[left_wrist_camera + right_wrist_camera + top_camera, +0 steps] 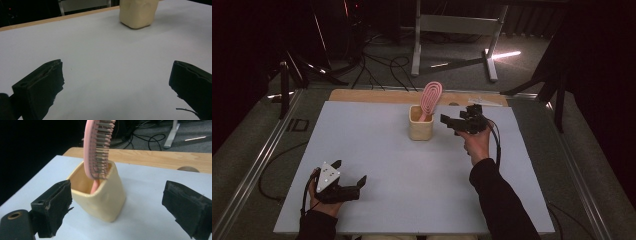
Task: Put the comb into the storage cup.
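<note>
A dark room with cables and a metal stand on the floor lies behind the surface, a pale grey sheet with a wooden strip along its far edge. Near the middle of that far edge stands the cup, cream and soft-cornered, upright. The brush stands in the cup, handle down, its pink head leaning out over the cup's rim. By the look of it the brush is already placed and little remains but to draw back, or else a lift out of the cup has not begun.

The right gripper hovers just right of the cup, jaws spread wide and holding nothing. The left gripper rests well apart from the cup, toward the near left, jaws likewise wide and empty. Nothing lies between either gripper and the cup.
</note>
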Demonstrator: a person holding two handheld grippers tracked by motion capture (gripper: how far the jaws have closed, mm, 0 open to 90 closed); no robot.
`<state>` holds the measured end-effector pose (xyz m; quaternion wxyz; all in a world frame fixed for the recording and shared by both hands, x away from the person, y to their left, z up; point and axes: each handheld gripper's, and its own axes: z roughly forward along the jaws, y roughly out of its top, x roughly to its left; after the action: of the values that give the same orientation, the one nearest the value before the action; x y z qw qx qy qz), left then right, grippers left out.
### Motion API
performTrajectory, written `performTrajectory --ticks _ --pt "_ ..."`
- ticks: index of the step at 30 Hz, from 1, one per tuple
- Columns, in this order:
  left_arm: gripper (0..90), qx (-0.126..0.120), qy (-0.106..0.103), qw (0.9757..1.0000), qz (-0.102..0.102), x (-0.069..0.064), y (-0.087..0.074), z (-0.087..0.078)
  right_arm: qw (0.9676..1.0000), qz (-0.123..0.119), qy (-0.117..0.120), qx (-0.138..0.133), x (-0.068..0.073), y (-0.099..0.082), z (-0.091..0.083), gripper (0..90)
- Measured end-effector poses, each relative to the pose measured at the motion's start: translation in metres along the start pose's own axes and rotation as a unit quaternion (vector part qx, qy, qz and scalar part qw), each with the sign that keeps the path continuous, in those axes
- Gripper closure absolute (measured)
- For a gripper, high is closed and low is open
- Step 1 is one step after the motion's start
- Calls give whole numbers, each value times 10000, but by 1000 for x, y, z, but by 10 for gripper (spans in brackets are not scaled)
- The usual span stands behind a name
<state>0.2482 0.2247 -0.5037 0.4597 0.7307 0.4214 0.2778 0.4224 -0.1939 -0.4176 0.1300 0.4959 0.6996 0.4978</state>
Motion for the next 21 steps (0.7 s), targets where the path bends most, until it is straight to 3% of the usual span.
performTrajectory --ticks 2,9,15,21 --pt "2 -3 -2 10000 -1 -1 0 0 9999 -103 -18 45 -1 -5 -7 96" --pt "2 -3 -16 10000 -13 -1 0 0 9999 -71 -115 26 -8 -26 -23 109" --pt "2 14 -29 10000 9 -2 0 1 9998 -44 -101 171 -12 -40 -33 105" --pt "2 10 -36 10000 6 -2 0 0 9982 -378 -283 371 -10 -54 -41 93"
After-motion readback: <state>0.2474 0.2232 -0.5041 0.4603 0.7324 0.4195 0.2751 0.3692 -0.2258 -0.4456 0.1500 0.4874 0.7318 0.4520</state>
